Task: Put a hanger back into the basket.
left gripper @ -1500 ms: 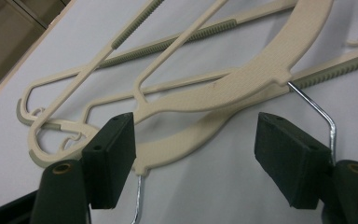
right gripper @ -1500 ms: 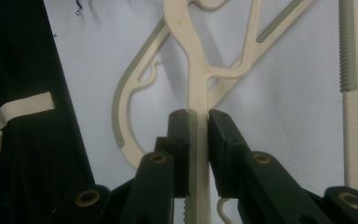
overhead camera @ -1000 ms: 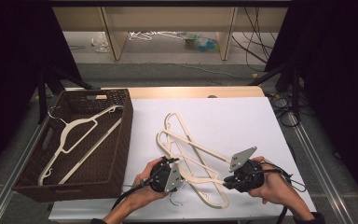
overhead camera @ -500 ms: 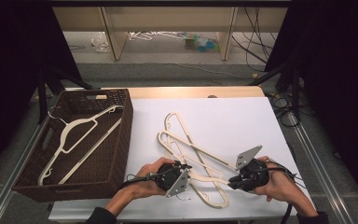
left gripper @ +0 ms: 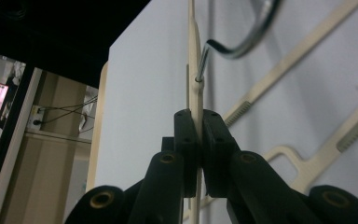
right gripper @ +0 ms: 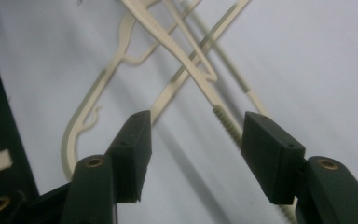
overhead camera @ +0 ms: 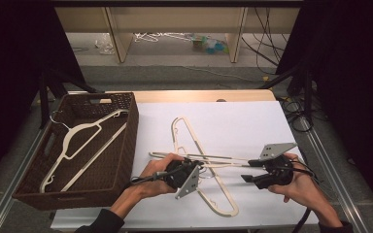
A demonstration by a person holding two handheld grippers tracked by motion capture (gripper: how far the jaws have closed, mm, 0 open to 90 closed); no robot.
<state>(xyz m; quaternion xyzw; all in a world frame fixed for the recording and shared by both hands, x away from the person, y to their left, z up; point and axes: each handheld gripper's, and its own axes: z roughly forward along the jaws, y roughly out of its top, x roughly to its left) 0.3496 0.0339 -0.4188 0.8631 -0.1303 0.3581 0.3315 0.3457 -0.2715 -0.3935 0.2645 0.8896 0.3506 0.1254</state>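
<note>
While clamped, hanger (overhead camera: 223, 162) lengthwise left-right.

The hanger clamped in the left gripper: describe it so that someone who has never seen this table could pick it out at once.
Start at the white table, right of the brown wicker basket. Cream hangers lie crossed near the front edge between the person's hands. The one meant is the hanger pinched at its neck, just below the metal hook, by the shut jaws of the left gripper; its neighbours lie flat and untouched.

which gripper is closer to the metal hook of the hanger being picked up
Left. The left gripper is shut on the hanger just below its hook. The right gripper is open farther along, out by the hanger's arm.
</note>
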